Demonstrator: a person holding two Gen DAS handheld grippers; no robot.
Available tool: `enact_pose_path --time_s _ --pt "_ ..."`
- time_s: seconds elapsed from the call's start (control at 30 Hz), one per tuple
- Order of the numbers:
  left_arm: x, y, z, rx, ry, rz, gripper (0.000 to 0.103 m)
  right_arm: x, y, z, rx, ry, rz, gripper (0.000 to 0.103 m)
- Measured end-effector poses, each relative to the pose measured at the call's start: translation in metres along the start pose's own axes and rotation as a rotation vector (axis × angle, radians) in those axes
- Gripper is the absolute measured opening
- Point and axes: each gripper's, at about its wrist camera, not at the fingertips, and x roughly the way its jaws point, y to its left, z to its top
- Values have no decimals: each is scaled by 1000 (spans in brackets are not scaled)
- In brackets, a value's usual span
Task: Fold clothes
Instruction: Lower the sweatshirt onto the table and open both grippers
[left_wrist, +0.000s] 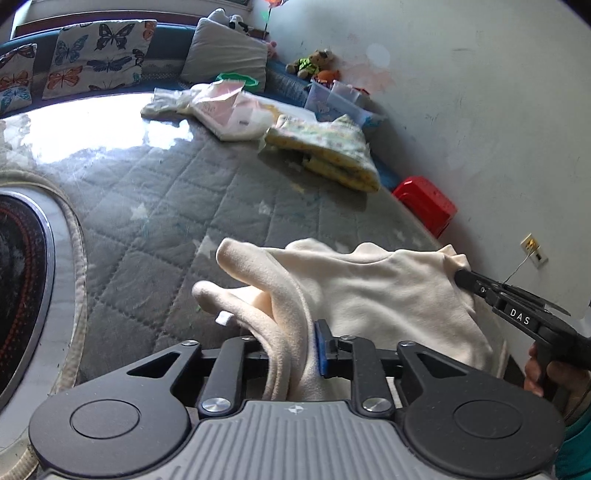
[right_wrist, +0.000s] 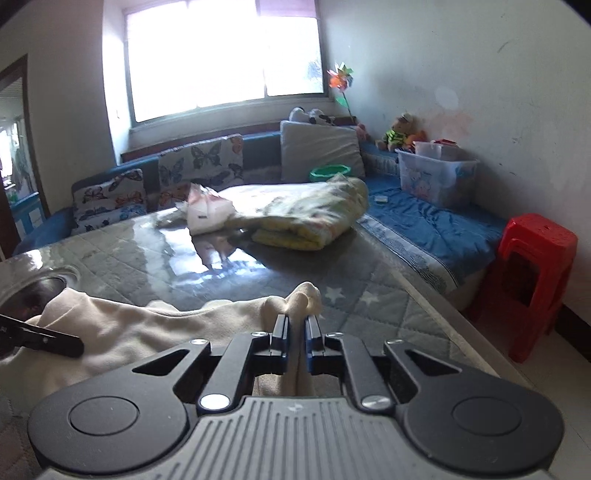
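Cream garment (left_wrist: 369, 291) is held bunched at the near edge of the quilted table (left_wrist: 155, 206), gripped at both ends.
Right gripper (right_wrist: 295, 328) is clenched on a thin fold. Left gripper (left_wrist: 295, 347) is wrapped in thick fabric; pad contact can't be told. If that side is loose, slippage is risked and the fold gets skewed.

We list: a bright window (right_wrist: 221, 59) in the far wall; a blue sofa (right_wrist: 424, 206) along the bench's far and right edges, with butterfly cushions (right_wrist: 201, 160) and a grey cushion (right_wrist: 319, 149); a marked white wall (right_wrist: 498, 92); a red stool (right_wrist: 535, 277) on pale floor; a quilted grey bench (right_wrist: 369, 295), glossy with glare.
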Motion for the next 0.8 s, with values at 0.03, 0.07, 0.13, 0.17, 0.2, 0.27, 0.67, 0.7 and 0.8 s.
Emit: enact_pose_path --time_s 0.03,0.07,0.13,0.17,0.2,0.27,0.67,0.7,0.8 --pt "0 1 -1 3 1 10 31 2 0 -2 -1 11 -4 8" --pt "0 3 -2 7 -2 21 36 5 -1 -4 -2 22 -8 8" --pt "-4 7 -2 12 -14 52 48 10 -2 -8 -5 43 -17 8" --pt "-7 9 -1 12 -21 64 51 12 -2 -11 -6 49 -22 9" --pt "-9 12 -1 9 -28 73 51 14 -3 -14 -5 54 -23 9" --pt "-13 17 2 2 -44 97 51 15 -2 -14 -12 51 -29 11" --pt "7 27 12 11 -51 211 51 16 11 -4 -47 21 -20 44" --pt "8 27 13 10 -51 213 51 18 13 -4 -51 27 -15 49" --pt "8 26 17 1 -55 207 51 24 19 -5 -69 40 -1 53"
